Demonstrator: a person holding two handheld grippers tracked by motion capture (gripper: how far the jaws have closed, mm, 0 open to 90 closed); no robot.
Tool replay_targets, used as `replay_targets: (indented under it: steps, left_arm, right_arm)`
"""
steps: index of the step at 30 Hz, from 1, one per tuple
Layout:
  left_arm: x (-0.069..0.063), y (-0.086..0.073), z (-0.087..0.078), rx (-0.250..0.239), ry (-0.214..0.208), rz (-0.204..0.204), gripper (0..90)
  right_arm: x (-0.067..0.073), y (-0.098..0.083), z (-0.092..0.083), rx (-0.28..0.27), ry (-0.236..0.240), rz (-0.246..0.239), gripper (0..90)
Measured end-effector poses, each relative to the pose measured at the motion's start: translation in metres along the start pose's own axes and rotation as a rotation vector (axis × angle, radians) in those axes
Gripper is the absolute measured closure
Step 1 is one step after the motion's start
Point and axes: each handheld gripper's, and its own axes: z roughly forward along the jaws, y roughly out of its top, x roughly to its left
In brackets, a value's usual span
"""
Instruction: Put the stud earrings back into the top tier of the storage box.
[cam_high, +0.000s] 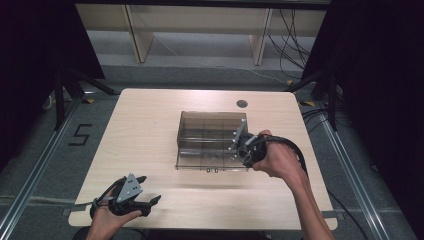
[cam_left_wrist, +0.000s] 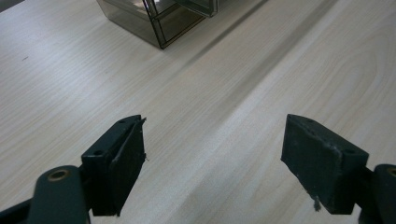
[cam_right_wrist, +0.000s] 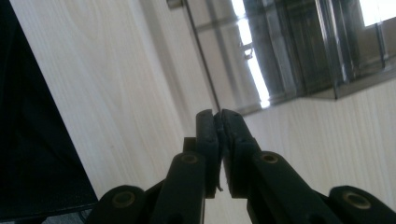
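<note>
A smoky clear plastic box (cam_high: 210, 131) with inner compartments stands at the middle of the table. In the right gripper view my right gripper (cam_right_wrist: 218, 114) is shut on the thin edge of the box's clear lid (cam_right_wrist: 261, 60), which is tilted up from the table. From above, my right gripper (cam_high: 243, 150) sits at the box's right front corner. My left gripper (cam_high: 150, 188) rests near the front left of the table, well apart from the box. Its jaws stand wide open, and my left gripper (cam_left_wrist: 214, 140) has only bare wood between them. The box's corner (cam_left_wrist: 159, 23) lies far ahead of it.
The light wooden table (cam_high: 150, 125) has a round cable port (cam_high: 242, 103) near its far edge. Dark curtains hang on both sides and cables lie on the floor at the right. A wooden frame stands behind the table.
</note>
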Motion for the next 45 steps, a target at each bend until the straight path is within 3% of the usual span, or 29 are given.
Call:
replay_targets:
  steps: [2,3,5,8,11,14,19,20,21,22,24,27,28,30,32,37,39,41,42,45]
  left_arm:
    - [0.001,0.000,0.000,0.002,-0.009,0.012,21.0]
    - [0.000,0.000,0.000,0.001,-0.010,-0.009,20.9]
    - [0.000,0.000,0.000,0.002,-0.008,0.001,21.0]
    - [-0.002,0.000,0.000,-0.017,-0.009,-0.022,20.9]
    - [0.001,0.001,-0.001,0.001,-0.009,0.007,20.9]
    - [0.000,0.000,-0.001,0.004,-0.012,0.001,20.9]
    - [0.000,0.000,-0.001,-0.001,-0.012,-0.006,20.9]
    - [0.000,0.000,-0.001,0.000,-0.006,0.002,20.9]
    - [0.000,0.000,-0.001,0.000,-0.006,0.002,21.0]
    - [-0.002,0.000,0.000,-0.015,-0.007,-0.017,21.0]
    - [-0.001,0.000,0.000,-0.014,-0.007,-0.016,20.9]
    - [-0.002,0.000,0.001,-0.020,-0.017,-0.024,21.0]
    - [0.000,0.000,-0.001,-0.001,-0.011,0.002,20.9]
    - [0.000,0.000,0.000,0.001,-0.011,0.000,20.9]
    - [0.000,0.000,0.000,0.001,-0.011,0.000,20.9]
    - [0.000,0.000,0.000,0.002,-0.011,0.001,20.9]
    - [0.000,0.000,0.000,0.002,-0.011,0.002,20.9]
    - [0.001,0.000,-0.001,0.004,-0.010,0.025,20.9]
    - [0.000,0.000,0.000,0.002,-0.011,0.002,20.9]
    - [0.000,0.000,0.000,0.003,-0.012,0.001,20.9]
  right_arm:
    - [-0.003,0.005,0.002,0.004,0.002,-0.013,86.8]
    - [-0.005,0.010,0.004,0.013,-0.001,-0.010,86.8]
    - [-0.009,0.017,0.010,0.026,0.006,0.002,86.8]
    - [-0.017,0.028,0.021,0.044,0.021,-0.003,86.7]
    - [-0.019,0.032,0.027,0.057,0.024,-0.004,86.8]
    - [-0.023,0.037,0.037,0.083,0.034,0.031,86.7]
    - [-0.028,0.040,0.048,0.095,0.065,0.047,86.7]
    - [-0.032,0.039,0.050,0.121,0.050,0.014,86.6]
    - [-0.032,0.039,0.050,0.121,0.050,0.014,86.6]
    - [-0.031,0.040,0.052,0.114,0.065,0.037,86.7]
    - [-0.031,0.041,0.053,0.119,0.075,0.054,86.6]
    - [-0.033,0.042,0.058,0.111,0.083,0.055,86.6]
    - [-0.033,0.042,0.060,0.111,0.081,0.056,86.6]
    - [-0.035,0.042,0.064,0.111,0.086,0.049,86.5]
    - [-0.037,0.042,0.066,0.119,0.088,0.069,86.3]
    - [-0.039,0.042,0.068,0.113,0.092,0.054,85.8]
    - [-0.039,0.042,0.068,0.117,0.096,0.069,83.7]
    - [-0.040,0.042,0.068,0.108,0.092,0.075,81.7]
    - [-0.040,0.042,0.064,0.094,0.081,0.081,79.7]
    - [-0.041,0.039,0.054,0.080,0.066,0.103,77.3]
